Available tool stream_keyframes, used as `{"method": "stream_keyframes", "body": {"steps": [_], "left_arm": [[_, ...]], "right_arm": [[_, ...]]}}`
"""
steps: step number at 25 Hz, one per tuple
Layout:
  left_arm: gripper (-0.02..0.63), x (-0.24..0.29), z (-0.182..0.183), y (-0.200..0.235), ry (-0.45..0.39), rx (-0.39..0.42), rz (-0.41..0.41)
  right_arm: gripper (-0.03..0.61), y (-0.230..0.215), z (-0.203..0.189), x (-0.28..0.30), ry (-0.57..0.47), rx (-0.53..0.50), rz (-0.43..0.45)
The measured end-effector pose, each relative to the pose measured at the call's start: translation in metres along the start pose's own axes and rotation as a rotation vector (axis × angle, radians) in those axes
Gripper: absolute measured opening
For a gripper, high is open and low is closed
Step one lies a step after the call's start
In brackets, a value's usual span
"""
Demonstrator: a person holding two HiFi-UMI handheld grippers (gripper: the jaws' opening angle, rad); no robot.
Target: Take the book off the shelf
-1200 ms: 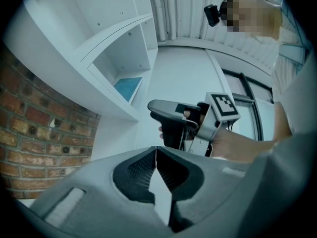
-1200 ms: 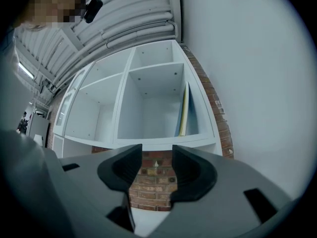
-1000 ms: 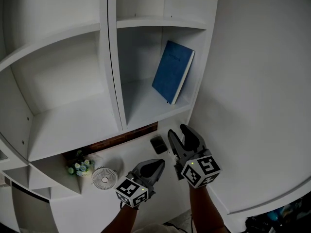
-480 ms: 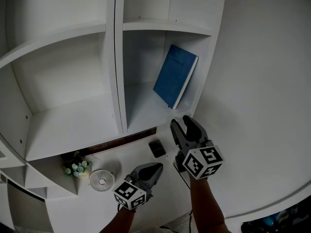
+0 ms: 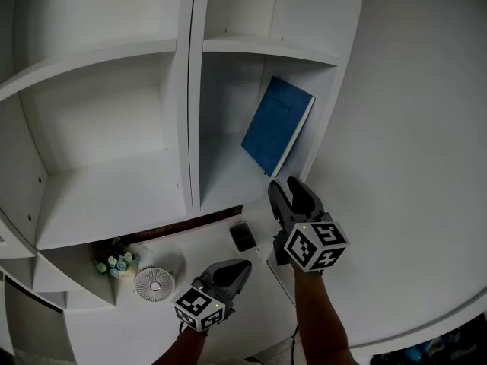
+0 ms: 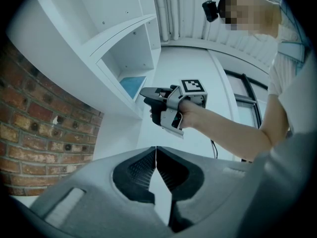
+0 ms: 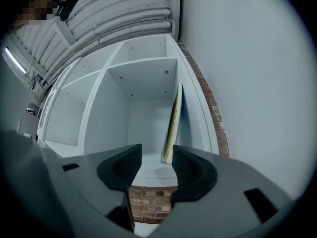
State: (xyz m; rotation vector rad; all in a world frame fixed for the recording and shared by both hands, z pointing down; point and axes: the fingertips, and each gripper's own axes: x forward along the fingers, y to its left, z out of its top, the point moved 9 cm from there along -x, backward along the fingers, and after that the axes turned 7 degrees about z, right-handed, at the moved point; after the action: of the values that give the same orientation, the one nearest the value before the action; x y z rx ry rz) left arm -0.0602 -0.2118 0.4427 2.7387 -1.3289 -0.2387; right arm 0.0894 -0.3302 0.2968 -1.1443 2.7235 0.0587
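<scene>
A blue book leans tilted against the right wall of the white shelf's right compartment. In the right gripper view the book stands edge-on, just beyond the jaws. My right gripper is open, empty, just below and in front of the book. My right gripper shows a clear gap between its jaws. My left gripper hangs lower over the desk, shut and empty. Its jaws meet at the tips. The left gripper view also shows the right gripper held out toward the shelf.
A small white fan and a little bunch of flowers sit on the lower ledge at left. A dark small box lies on the white desk below the shelf. A white wall bounds the right side. Brick shows behind the shelf.
The right gripper has risen toward the book's lower corner. The left gripper has dropped slightly lower in view. The view has shifted a little to the right.
</scene>
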Motion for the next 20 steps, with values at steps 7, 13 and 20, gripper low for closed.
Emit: {"method": "stream_keyframes", "body": {"steps": [7, 13, 20], "left_arm": [[0.01, -0.001, -0.001, 0.0, -0.001, -0.005, -0.001], [0.011, -0.002, -0.001, 0.001, -0.004, -0.01, 0.0], [0.01, -0.004, -0.001, 0.002, -0.006, -0.012, -0.003]], "right_arm": [[0.19, -0.001, 0.003, 0.008, 0.01, -0.003, -0.011], [0.19, -0.008, 0.005, 0.017, 0.031, 0.024, -0.032], [0.19, -0.015, 0.009, 0.03, 0.068, 0.025, -0.062]]}}
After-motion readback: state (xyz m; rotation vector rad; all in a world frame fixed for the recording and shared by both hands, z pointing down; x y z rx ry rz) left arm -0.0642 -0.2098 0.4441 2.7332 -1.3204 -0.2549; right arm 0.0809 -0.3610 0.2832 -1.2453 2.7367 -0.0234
